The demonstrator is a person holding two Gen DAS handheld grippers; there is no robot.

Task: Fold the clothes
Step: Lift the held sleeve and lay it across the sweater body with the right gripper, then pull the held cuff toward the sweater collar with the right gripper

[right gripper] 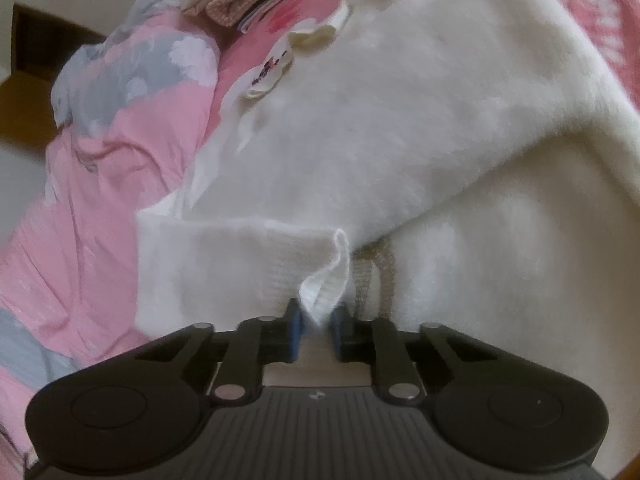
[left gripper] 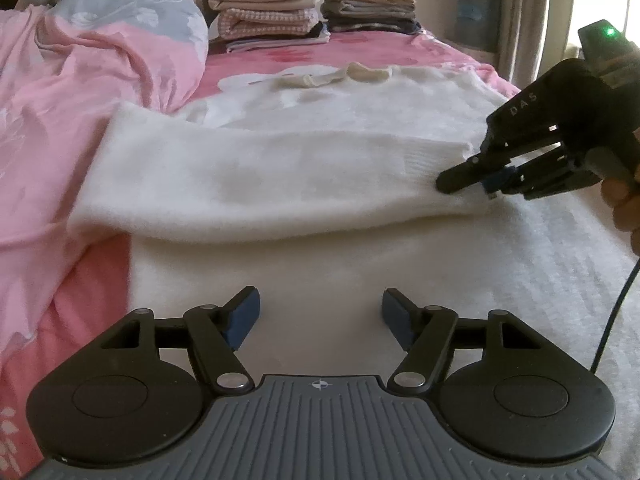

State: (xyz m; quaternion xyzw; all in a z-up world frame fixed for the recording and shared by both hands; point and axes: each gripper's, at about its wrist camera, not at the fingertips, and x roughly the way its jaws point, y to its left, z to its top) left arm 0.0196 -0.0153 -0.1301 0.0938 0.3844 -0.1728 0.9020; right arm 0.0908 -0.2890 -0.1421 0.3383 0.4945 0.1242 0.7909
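While left gripper (left gripper: 320, 316) wide: right gripper (right gripper: 316, 330) on cuff (right gripper: 324, 296).

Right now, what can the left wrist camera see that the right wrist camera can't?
Only the left wrist view shows the dark clothes stack, the open left gripper and the right gripper's outside.

Only the right wrist view shows the right gripper pinching the sleeve cuff close up.

Both show the white sweater, pink quilt and checked clothes stack.
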